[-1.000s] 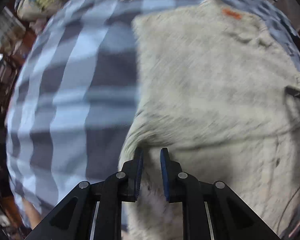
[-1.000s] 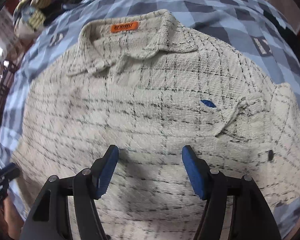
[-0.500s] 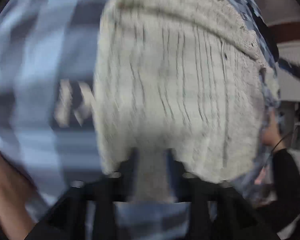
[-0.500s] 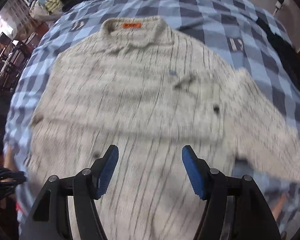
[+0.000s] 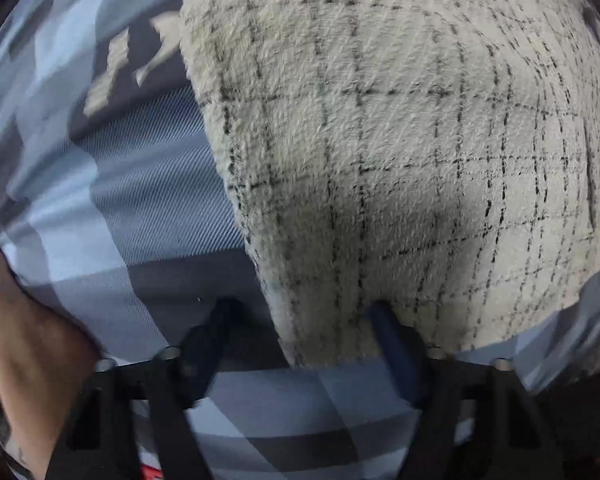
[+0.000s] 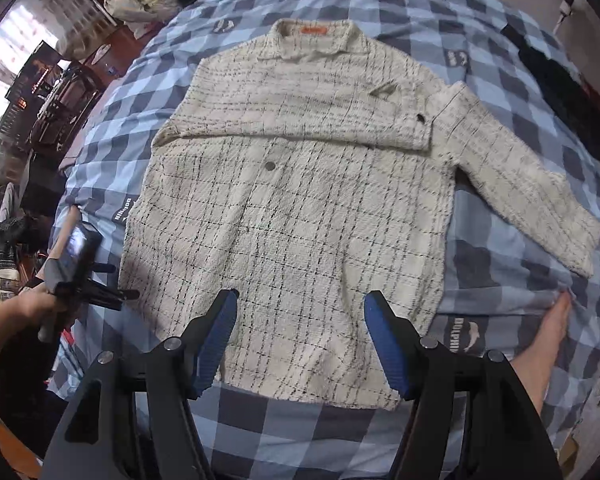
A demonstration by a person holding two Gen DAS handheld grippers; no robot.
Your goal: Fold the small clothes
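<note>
I see the shirt [image 6: 292, 208] flat on the bedsheet [image 6: 480, 32]; right gripper [image 6: 300, 344] spread at 6 o'clock, empty; left gripper [image 5: 300, 344] just narrowing, hem corner between, not pinched.

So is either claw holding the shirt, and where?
Neither. Right claw hangs open over the shirt; left claw has just been closing around the hem corner, not pinching.

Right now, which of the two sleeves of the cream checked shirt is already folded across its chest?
The sleeve lying as a band across the chest, cuff near a dark button. The other sleeve stretches out onto the blue checked bedsheet.
</note>
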